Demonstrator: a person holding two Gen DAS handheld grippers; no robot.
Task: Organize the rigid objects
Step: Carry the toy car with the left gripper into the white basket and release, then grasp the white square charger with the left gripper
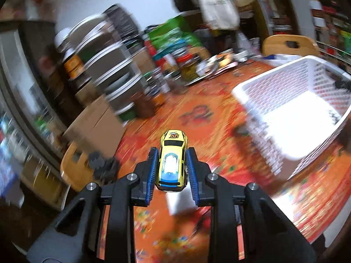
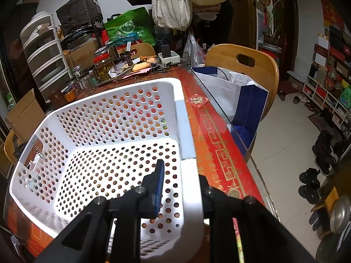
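Between the blue pads of the left gripper (image 1: pixel 172 164) sits a yellow toy car (image 1: pixel 172 161), pinched by its sides, nose pointing away, held clear above the orange patterned tablecloth (image 1: pixel 197 114). Right of it, further off, white perforated basket (image 1: pixel 291 109) on the table, nothing seen inside. The right gripper (image 2: pixel 182 188) clamps the basket's near-right wall, one finger inside, one outside. Beyond: jars, stacked drawers, wooden chair (image 2: pixel 245 65), all blurred in left view.
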